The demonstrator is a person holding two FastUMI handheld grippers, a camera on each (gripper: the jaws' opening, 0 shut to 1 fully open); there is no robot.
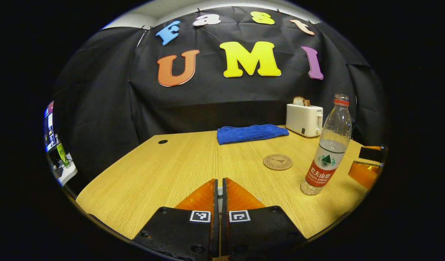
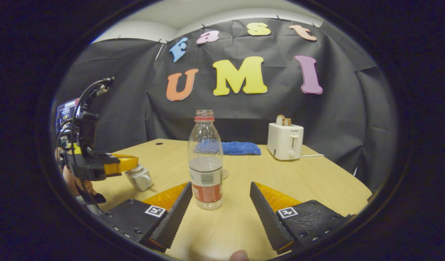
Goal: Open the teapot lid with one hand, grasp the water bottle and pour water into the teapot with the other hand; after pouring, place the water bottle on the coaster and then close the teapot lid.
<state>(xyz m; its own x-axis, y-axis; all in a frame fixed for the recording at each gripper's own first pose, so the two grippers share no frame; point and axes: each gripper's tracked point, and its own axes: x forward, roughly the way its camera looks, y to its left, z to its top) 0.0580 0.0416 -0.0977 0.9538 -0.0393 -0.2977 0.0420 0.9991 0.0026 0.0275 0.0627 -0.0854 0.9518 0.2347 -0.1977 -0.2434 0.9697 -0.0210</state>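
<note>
The right gripper (image 2: 220, 203) hangs low over the table (image 2: 316, 188), its fingers spread wide with nothing between them. The water bottle (image 2: 205, 159) stands upright just beyond the fingertips, centred in the gap. To take it well, I judge the gripper should slide straight forward, staying level, and close on the labelled lower body. At the left, the left gripper (image 1: 219, 197) has its fingers pressed together; whether they pinch anything I cannot tell. The coaster (image 1: 277, 162) lies beyond the bottle, then the blue cloth (image 2: 240, 148) and the toaster (image 2: 285, 140) at the far edge.
</note>
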